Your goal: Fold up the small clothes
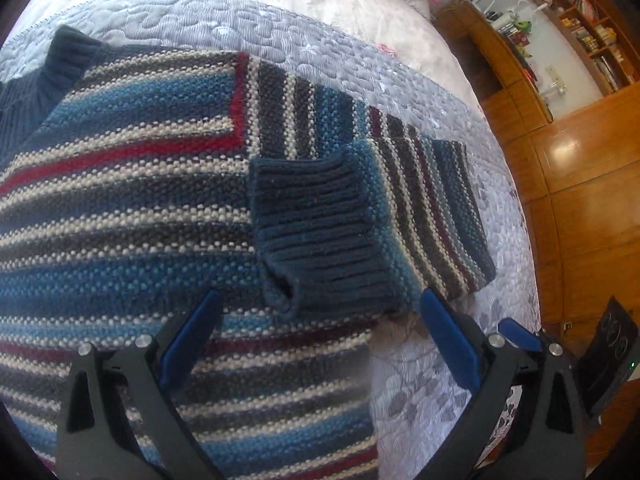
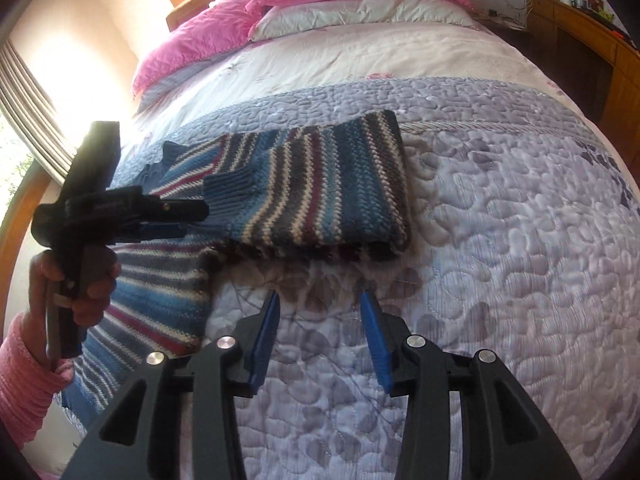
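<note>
The striped blue, white and red knitted sweater [image 1: 132, 208], sleeve doubled inward along the quilted bed's [image 2: 500, 240] right edge, is overhung by the spread left gripper [image 1: 320, 316], probably nearer than the spread right gripper [image 2: 320, 312].

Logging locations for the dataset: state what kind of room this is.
Most likely a home bedroom: a bed with a grey-lilac quilted bedspread, pink and white pillows at its head, and a wooden bookshelf by the wall.

Striped knit sweater [image 2: 312, 184] lay flat on the grey quilted bedspread [image 2: 500, 240], its sleeve folded back over the body, ribbed dark-blue cuff [image 1: 320, 228] on top. Pink pillows [image 2: 224, 28] sat behind it at the headboard. Wooden bookshelf unit [image 1: 568, 32] stood right of the bed.
</note>
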